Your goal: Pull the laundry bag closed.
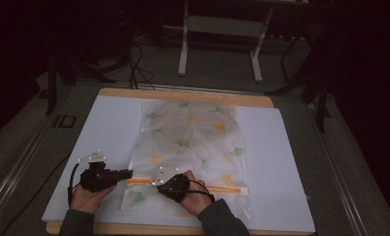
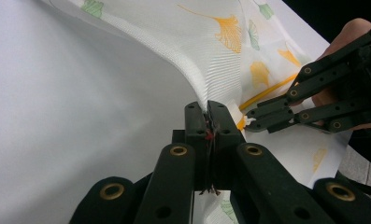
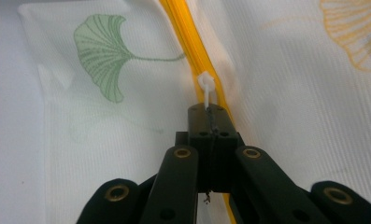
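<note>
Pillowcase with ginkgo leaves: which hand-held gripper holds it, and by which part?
Left hand-held gripper pinches the pillowcase fabric edge; right hand-held gripper grips the white zipper pull.

No legible txt or labels anywhere.

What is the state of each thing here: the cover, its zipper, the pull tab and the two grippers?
Cover: flat on the table, its left edge lifted by the pinch.
Zipper: looks closed to the right of the hands; the rest cannot be told.
Pull tab: white, pinched at its end.
Left gripper: jaws shut on the cover's edge.
Right gripper: jaws shut on the pull tab.
</note>
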Demonstrator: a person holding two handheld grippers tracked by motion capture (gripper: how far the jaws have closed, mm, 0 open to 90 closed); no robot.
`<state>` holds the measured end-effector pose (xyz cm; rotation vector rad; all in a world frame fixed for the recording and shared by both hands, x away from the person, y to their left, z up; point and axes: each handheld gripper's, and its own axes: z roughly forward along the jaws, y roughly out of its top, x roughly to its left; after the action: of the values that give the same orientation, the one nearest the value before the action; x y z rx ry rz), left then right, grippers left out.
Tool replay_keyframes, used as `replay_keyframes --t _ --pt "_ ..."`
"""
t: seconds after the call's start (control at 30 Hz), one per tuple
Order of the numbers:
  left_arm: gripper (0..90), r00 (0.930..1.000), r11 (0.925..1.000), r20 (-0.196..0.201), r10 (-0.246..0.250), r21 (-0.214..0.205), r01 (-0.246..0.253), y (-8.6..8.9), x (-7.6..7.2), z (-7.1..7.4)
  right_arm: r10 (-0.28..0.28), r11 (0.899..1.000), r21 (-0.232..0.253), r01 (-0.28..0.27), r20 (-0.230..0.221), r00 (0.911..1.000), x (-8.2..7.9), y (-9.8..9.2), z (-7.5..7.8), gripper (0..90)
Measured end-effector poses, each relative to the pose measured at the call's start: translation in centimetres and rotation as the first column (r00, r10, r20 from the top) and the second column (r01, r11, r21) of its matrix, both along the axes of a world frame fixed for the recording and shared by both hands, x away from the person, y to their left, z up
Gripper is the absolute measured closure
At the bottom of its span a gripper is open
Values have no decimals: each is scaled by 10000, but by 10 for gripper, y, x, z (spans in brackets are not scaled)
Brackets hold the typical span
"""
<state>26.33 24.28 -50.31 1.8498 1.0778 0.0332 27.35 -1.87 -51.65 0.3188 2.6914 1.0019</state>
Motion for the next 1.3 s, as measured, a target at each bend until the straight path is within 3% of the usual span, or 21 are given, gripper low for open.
replay_keyframes --t 1.3 --pt "888 9997 9999 230 96 72 -97 2 0 -1 -302 9995 1 302 185 9994 -4 -23 2 900"
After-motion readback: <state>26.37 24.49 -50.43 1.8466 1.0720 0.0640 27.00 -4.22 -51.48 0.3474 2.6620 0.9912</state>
